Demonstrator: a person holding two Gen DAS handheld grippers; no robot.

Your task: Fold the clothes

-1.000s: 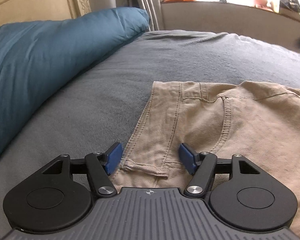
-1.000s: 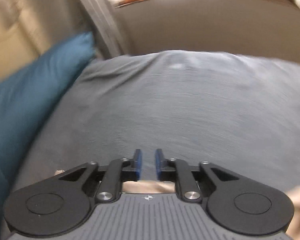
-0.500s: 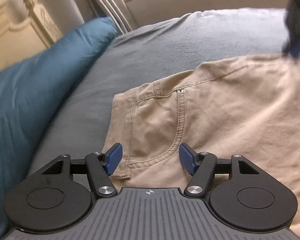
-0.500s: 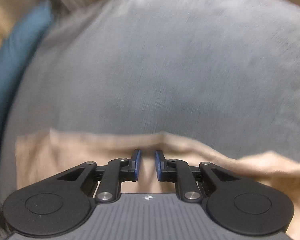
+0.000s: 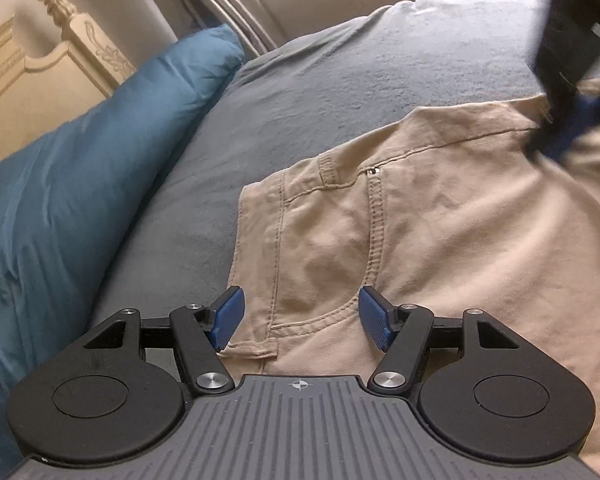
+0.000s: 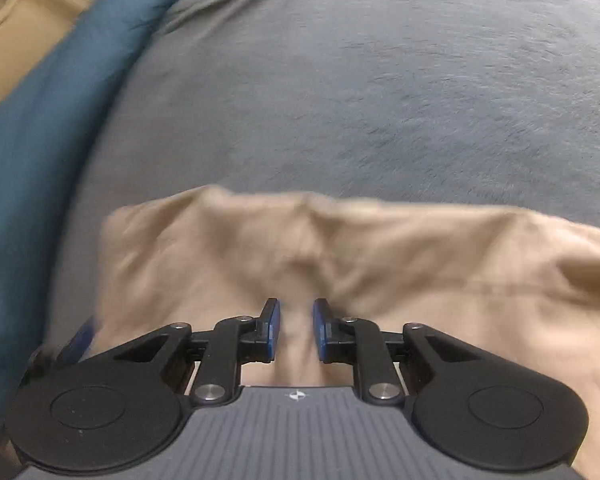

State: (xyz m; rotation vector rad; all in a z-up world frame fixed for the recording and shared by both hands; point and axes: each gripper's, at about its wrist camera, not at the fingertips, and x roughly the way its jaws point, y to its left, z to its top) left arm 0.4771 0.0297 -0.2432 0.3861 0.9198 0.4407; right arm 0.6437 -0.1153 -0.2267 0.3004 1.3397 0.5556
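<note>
**Two grippers over khaki trousers on the bed**

Nearest to me, the left gripper (image 5: 300,312) is hanging over the waist end of the khaki trousers (image 5: 440,240), its jaws standing wide apart. One blue pad (image 5: 229,316) is sitting at the trousers' outer edge and the other over the curved pocket seam; neither is pressing on the cloth, and I cannot tell whether they are touching it.

The trousers are lying flat on the grey blanket (image 5: 360,72) that is covering the bed, waistband and belt loop turned toward the far side.

Further along the same garment, the right gripper (image 6: 296,330) is pointing steeply down at the cloth. Its jaws are narrow and have just been closing. A raised ridge of khaki fabric is running up between the blue pads, with slim gaps showing on either side, so I cannot tell whether the cloth is actually pinched. From the left wrist view this gripper is showing as a dark blur at the trousers' far edge.

Beyond, a teal pillow (image 5: 80,168) is leaning along the blanket's edge, with a cream carved headboard (image 5: 40,64) standing behind it.
</note>
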